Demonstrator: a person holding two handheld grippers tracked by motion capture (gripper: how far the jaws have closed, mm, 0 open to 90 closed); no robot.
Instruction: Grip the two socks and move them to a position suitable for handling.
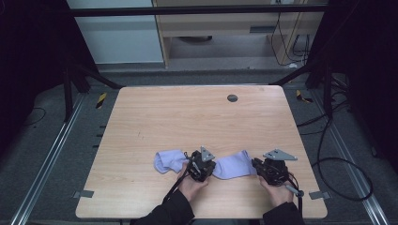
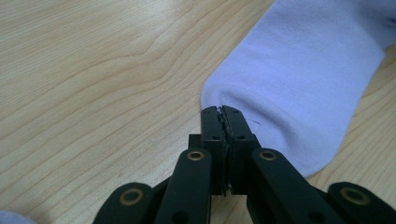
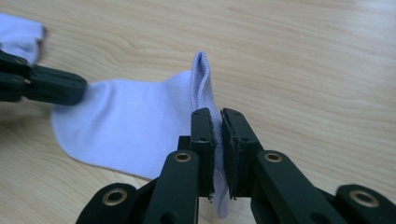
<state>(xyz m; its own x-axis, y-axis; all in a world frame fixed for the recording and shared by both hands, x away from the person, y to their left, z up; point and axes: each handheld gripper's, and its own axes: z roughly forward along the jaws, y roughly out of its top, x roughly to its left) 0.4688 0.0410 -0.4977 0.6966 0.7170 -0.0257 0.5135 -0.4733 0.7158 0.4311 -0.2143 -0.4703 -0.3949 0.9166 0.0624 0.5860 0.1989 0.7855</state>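
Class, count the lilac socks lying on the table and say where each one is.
2. One sock lies between the two tongs, its ends pinched by the left tongs and right tongs. The other sock lies left of the left tongs.

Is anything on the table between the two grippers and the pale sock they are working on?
Nothing visible. The right gripper is already shut on one end of the sock, and the left gripper has its jaws closed at the sock's other, rounded end. A second sock lies beside the left gripper, clear of both.
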